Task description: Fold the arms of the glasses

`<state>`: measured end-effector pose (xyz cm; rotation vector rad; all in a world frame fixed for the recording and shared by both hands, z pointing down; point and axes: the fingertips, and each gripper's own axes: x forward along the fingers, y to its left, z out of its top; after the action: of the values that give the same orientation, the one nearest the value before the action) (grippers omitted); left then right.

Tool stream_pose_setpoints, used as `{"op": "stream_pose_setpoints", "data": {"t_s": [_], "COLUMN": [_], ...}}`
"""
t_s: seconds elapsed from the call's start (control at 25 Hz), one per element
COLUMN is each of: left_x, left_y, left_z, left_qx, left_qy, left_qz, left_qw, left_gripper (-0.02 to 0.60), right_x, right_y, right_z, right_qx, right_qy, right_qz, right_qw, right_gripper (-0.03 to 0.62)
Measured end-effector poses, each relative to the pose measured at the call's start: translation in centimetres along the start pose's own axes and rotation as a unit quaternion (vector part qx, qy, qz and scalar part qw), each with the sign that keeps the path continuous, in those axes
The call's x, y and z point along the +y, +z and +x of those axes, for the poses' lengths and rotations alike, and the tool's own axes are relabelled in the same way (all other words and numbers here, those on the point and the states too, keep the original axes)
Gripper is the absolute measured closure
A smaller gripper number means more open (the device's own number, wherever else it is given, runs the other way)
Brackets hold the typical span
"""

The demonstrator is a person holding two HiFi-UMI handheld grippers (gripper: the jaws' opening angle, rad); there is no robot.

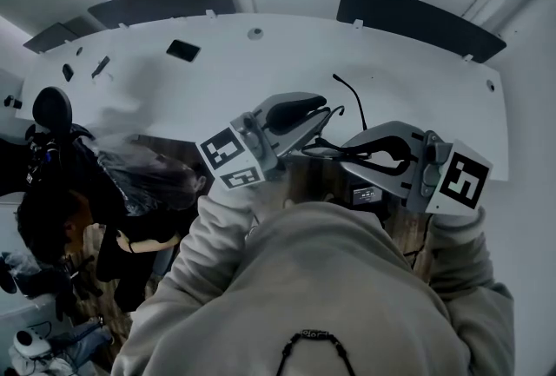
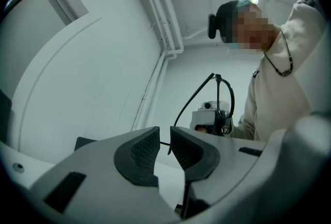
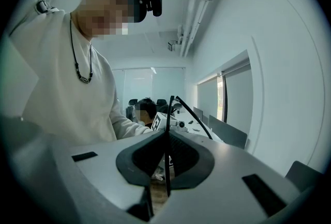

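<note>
**Glasses held in the air between both claws**

In the head view I see both claws raised close to my operator's chest, over the near edge of the white table [image 1: 217, 79]. The glasses [image 1: 334, 144], thin and black, hang between them, well clear of the table. One arm [image 1: 350, 98] of the glasses sticks up and away from the frame, not folded.

In the right gripper view, the right claw [image 3: 166, 153] is clamped tight on a thin black part of the glasses [image 3: 169, 114], which runs straight up out of the pads. I cannot tell whether that part is rim or arm.

In the left gripper view, the left claw [image 2: 164, 145] is closed down to a narrow slit. The thin tip of an arm [image 2: 194, 99] crosses that slit and lies against the right-hand pad. From there the arm rises toward the lens rim [image 2: 230, 99].
</note>
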<state>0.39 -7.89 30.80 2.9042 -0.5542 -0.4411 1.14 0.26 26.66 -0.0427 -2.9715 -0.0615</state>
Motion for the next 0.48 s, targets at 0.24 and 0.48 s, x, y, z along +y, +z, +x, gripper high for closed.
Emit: {"op": "stream_pose_setpoints", "data": {"t_s": [0.24, 0.48], "left_x": [2.5, 2.7], "left_y": [-1.5, -1.8], "left_z": [0.1, 1.4], "left_qx": [0.007, 0.01], "left_qy": [0.035, 0.018], "left_qz": [-0.083, -0.142], "left_qw": [0.9959, 0.9896], "left_gripper": [0.522, 0.39], "right_x": [0.9, 1.7], "right_y": [0.4, 1.1], "right_z": [-0.5, -0.2], "right_qx": [-0.01, -0.017], "right_qy": [0.017, 0.041], "right_qz": [-0.012, -0.018], "right_qw": [1.0, 0.999], "right_gripper": [0.554, 0.554]}}
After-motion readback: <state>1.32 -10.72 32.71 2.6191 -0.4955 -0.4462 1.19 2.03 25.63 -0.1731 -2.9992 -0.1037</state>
